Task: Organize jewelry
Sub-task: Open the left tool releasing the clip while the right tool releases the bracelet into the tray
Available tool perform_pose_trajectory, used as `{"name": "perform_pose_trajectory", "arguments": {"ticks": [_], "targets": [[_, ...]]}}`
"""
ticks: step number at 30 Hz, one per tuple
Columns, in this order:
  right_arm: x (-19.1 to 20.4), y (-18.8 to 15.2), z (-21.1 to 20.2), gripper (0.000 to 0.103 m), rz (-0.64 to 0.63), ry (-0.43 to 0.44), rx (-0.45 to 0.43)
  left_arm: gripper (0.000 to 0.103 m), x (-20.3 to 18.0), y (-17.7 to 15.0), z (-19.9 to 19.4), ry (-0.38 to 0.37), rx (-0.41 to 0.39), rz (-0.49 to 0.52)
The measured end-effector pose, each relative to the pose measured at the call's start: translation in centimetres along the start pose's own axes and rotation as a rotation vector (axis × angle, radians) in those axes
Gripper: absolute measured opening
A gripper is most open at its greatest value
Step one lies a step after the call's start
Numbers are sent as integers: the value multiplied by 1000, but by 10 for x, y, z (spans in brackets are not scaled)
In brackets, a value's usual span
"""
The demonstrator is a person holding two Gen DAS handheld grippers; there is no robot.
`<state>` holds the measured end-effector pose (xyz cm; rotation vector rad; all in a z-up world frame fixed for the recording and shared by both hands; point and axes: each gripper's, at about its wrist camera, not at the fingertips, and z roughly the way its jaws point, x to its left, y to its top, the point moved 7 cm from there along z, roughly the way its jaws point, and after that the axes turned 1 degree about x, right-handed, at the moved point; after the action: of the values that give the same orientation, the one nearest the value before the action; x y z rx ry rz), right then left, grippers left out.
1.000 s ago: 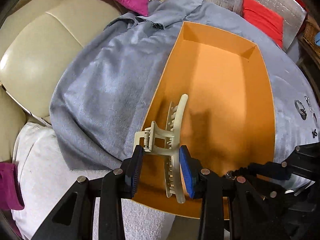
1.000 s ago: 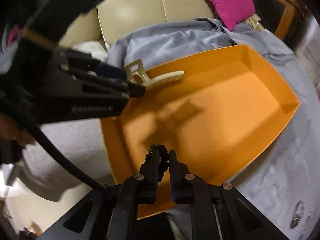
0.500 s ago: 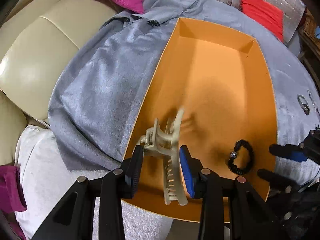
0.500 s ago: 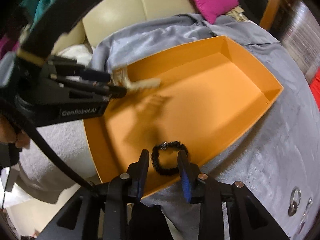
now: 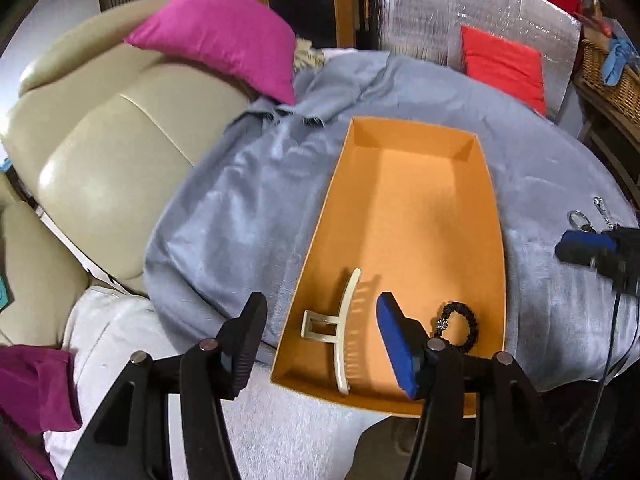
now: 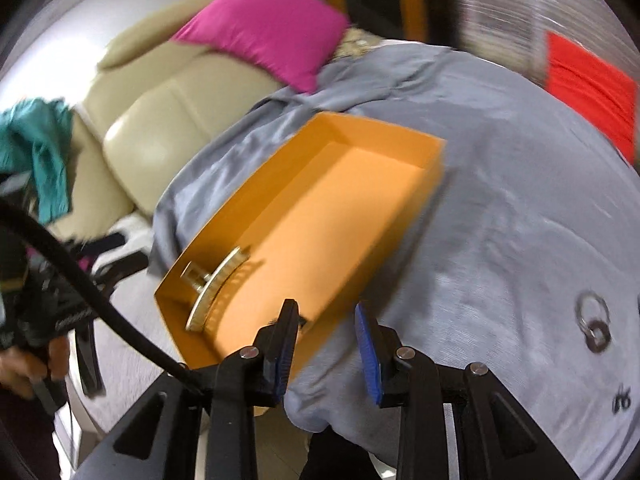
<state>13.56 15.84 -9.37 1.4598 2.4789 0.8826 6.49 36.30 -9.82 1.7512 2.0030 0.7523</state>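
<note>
An orange box (image 5: pixel 404 128) lies on a grey cloth (image 5: pixel 240 208). In its near end lie a cream hair claw clip (image 5: pixel 344 328) and a black beaded bracelet (image 5: pixel 460 326). My left gripper (image 5: pixel 324 340) is open and empty, raised above the box's near end. My right gripper (image 6: pixel 328 344) is open and empty, over the cloth beside the box (image 6: pixel 280 184); the clip (image 6: pixel 216 288) shows there too. Its blue finger shows in the left wrist view (image 5: pixel 584 246). A metal ring piece (image 6: pixel 594 320) and a small dark item (image 6: pixel 622 402) lie on the cloth at the right.
A cream sofa (image 5: pixel 100 152) with a magenta cushion (image 5: pixel 224 40) stands to the left. A red cushion (image 5: pixel 504 64) lies at the back right, a wicker basket (image 5: pixel 612 76) at the far right. White towelling (image 5: pixel 120 340) covers the near left. Metal rings (image 5: pixel 580 216) lie right of the box.
My left gripper opened and dropped the claw clip into the box, then rose. My right gripper released the bracelet into the box, opened and swung right over the cloth.
</note>
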Motion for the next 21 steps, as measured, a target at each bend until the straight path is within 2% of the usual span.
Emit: {"name": "perform_pose_trajectory", "arguments": {"ticks": [3,7,11,17,21], "targets": [[-27,-3,-15,33,98,5,-22,61,9,-13,-16,18,-51,-15],[-66,-11,-40,33,177,-42,-68,63,29,-38,-36,64,-133,-63],[-96,-21,-55,33,252,-55,-93,64,39,-67,-44,95,-160,-60],[-129,-41,-68,33,321,-84,-105,65,49,-112,-33,119,-116,-75],[-144,-52,-74,33,354,-101,-113,65,51,-118,-11,111,-70,-90]]}}
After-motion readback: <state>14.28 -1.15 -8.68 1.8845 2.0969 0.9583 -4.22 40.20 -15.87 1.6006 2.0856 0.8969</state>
